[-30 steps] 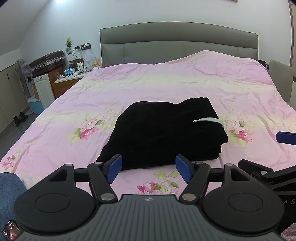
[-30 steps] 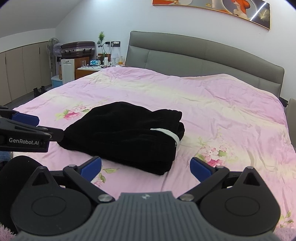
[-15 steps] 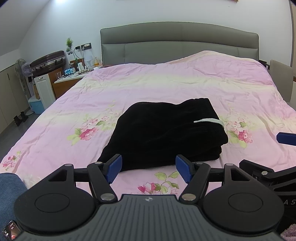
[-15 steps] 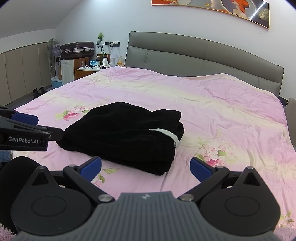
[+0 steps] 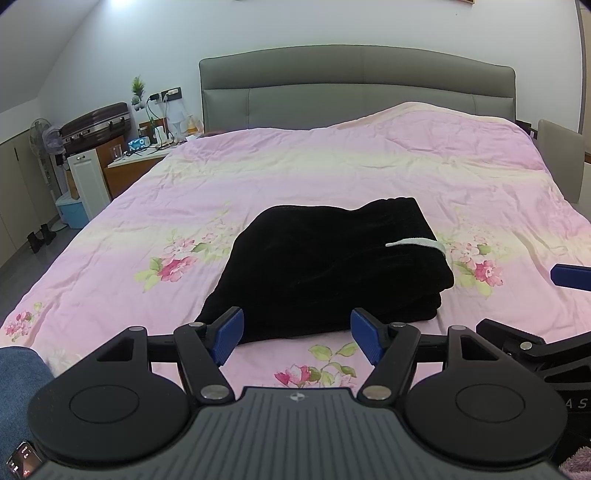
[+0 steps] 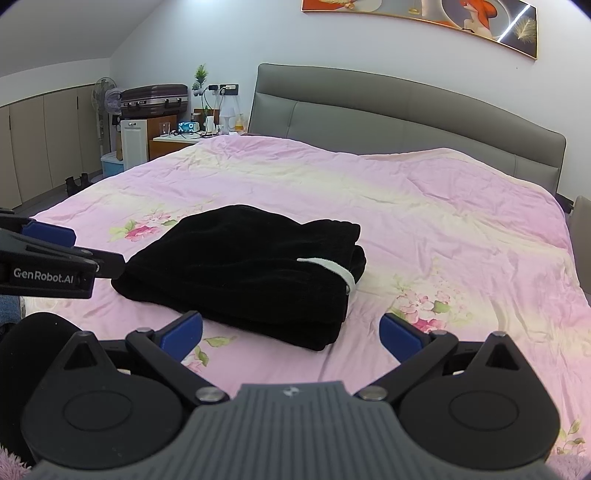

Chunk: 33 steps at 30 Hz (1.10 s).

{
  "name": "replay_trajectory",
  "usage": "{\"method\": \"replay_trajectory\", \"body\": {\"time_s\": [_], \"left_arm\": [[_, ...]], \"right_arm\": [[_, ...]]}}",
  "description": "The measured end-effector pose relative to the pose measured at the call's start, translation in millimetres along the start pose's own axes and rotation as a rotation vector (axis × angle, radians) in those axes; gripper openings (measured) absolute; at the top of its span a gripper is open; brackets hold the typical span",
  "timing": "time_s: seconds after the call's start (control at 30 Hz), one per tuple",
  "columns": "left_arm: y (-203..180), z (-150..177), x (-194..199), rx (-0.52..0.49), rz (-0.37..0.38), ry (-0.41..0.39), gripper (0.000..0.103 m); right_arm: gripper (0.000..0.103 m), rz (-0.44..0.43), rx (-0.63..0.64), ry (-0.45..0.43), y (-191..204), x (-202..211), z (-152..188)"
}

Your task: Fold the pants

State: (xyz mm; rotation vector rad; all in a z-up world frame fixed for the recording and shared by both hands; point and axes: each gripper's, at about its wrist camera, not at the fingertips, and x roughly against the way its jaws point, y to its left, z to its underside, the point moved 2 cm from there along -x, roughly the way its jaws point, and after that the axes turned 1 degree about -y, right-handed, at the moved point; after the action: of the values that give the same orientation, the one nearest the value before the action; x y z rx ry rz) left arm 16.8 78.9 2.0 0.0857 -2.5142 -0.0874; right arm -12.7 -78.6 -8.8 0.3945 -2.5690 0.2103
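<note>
The black pants (image 5: pixel 328 269) lie folded into a compact stack on the pink floral duvet (image 5: pixel 332 166), near the foot edge of the bed and roughly midway across it — a tidy pile several layers deep, which suggests the folding is done or nearly so. A pale drawstring or label strip (image 5: pixel 415 243) lies across the top at the pile's right end (which of the two it is, the view is too coarse to settle).

Both tools hang short of the pile, touching nothing. The left gripper (image 5: pixel 297 338) has its blue pads spread wide with only bedding and the pants' near edge showing between them; the right gripper (image 6: pixel 291 332) is splayed just as wide and holds nothing either. Pulled clear like this, they leave the stack undisturbed.

The right wrist view shows the layered right end of the pile, and a framed picture (image 6: pixel 424 18) above the grey headboard (image 6: pixel 406 110). The left wrist view instead gives a blue-denim knee (image 5: pixel 18 373) at the lower left corner, presumably the person's own.
</note>
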Motion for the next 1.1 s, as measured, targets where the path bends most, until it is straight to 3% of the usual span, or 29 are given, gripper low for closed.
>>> {"method": "replay_trajectory", "body": {"time_s": [1.1], "left_arm": [[-4.9, 1.1, -1.8, -0.019, -0.007, 0.015, 0.078]], "right_arm": [[0.098, 0.008, -0.008, -0.005, -0.7, 3.0, 0.7]]}}
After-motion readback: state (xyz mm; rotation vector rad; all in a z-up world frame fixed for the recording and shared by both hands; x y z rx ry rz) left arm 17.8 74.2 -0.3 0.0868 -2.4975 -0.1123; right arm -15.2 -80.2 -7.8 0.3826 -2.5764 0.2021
